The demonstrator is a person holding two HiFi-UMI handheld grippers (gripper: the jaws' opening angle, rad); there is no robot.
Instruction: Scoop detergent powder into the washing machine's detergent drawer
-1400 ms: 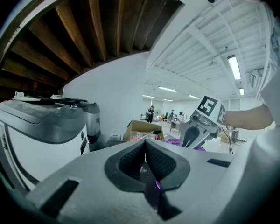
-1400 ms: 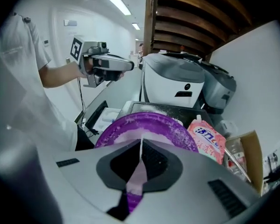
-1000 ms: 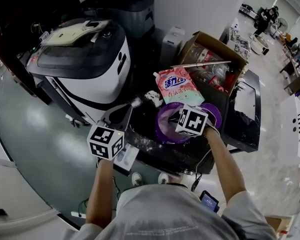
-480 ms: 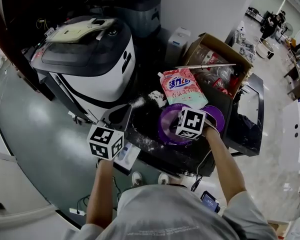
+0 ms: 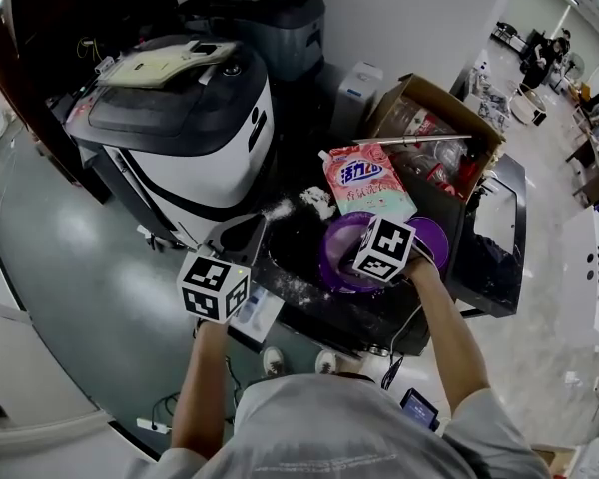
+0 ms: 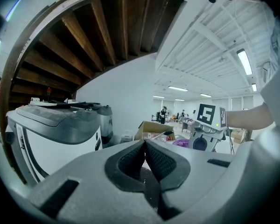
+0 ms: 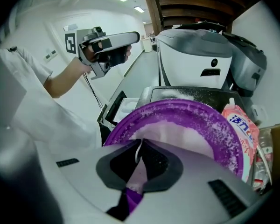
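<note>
Jaws on your right gripper (image 7: 139, 146) are clenched on the near rim of the purple bowl (image 7: 224, 129). A thin pale edge shows between the pads, and purple plastic runs down below them. The bowl holds a bed of white detergent powder (image 7: 186, 134), and more grains cling to its inner wall. It sits on the dark machine top (image 5: 379, 312), just in front of the pink detergent pouch (image 5: 367, 180), which lies flat and touches the bowl's far edge.

Your left gripper (image 6: 144, 143) is closed, its pad tips meeting, and you can see nothing caught between them. You hold it in the air at the front left corner of the machine, pointing across towards your right gripper and well apart from the bowl.

The white detergent drawer (image 7: 125, 107) is pulled out at that same corner, beside and below the bowl. Loose powder (image 5: 280, 208) is spilled over the machine top between the drawer side and the pouch.

A cardboard box (image 5: 429, 103) full of items stands behind the pouch, and a grey-and-white appliance (image 5: 180, 128) stands to the left.
</note>
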